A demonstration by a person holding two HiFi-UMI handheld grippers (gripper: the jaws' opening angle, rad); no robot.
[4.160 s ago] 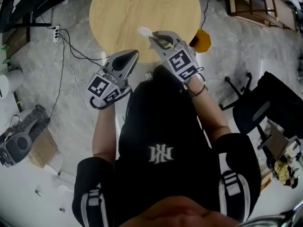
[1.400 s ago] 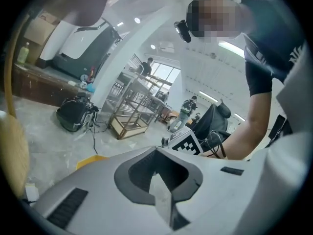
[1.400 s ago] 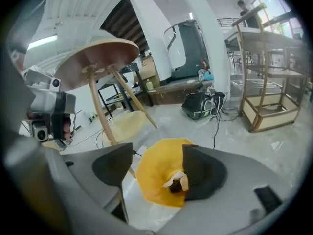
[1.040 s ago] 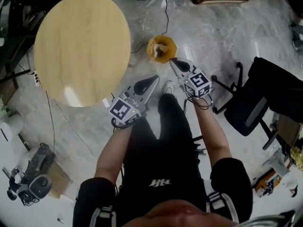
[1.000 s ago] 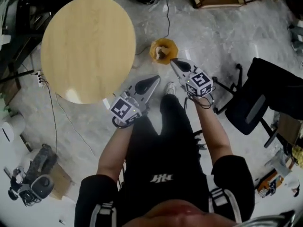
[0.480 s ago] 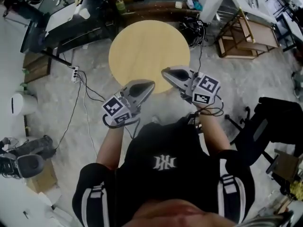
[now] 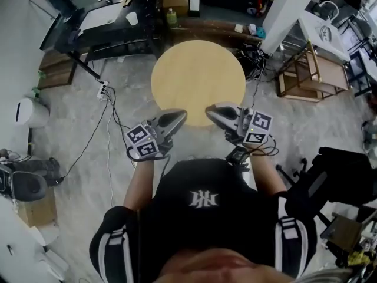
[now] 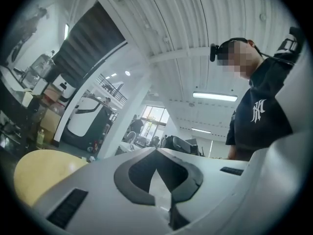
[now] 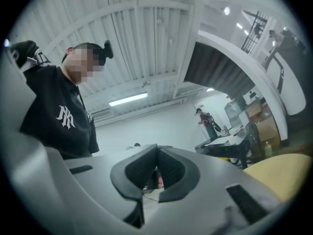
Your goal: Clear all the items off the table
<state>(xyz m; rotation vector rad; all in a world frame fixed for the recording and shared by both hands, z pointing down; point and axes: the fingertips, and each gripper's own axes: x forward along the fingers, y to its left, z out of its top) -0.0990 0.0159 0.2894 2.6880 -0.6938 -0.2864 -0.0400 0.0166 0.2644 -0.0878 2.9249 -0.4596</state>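
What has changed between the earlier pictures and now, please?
The right tool carried a white wad from the edge of the table to an orange bin on the floor, came away without it and swung back up towards the table. The left tool stayed shut and empty beside it; the rest of the table stayed bare.

Black T-shirt, white chest logo, white-striped sleeves; grey left claw, right claw, black-and-white marker cubes
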